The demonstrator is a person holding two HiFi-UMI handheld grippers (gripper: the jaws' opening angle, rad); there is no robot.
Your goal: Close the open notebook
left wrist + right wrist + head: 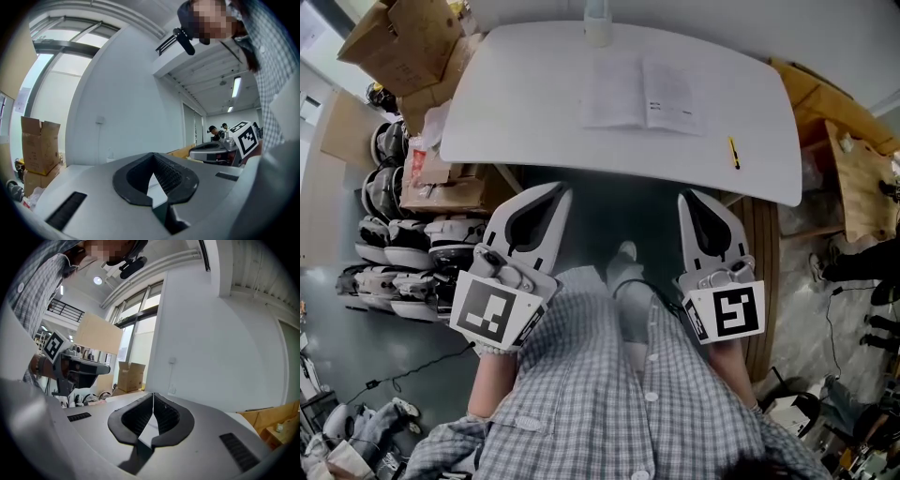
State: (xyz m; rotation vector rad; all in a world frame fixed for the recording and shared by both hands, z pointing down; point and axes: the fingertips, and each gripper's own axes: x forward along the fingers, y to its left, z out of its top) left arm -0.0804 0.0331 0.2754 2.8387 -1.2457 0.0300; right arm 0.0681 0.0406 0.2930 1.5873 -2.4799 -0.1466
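**Head view.** The open notebook [642, 94] lies flat, both pages up, on the far half of the white table [506, 122]. A pale container [597, 26] stands just behind it at the far edge, and a yellow pen [734, 152] lies apart from it near the right front edge. The left gripper [559, 193] and right gripper [687, 198] are held at the person's torso, short of the table's near edge and well apart from the notebook. The task is judged not yet begun.

**Left gripper view.** The jaws are clenched tip to tip with nothing between them. The notebook cannot be made out here.

**Right gripper view.** The right gripper [153, 395] is likewise clamped together and empty.

**Risks noted.**
- With the jaws closed, neither tool can pinch a cover. An attempt to flip it with the tips would likely slide the notebook across the smooth top.
- A push away from the person could drive it into the container.
- Catching one thin page instead of the cover could crease or tear it.
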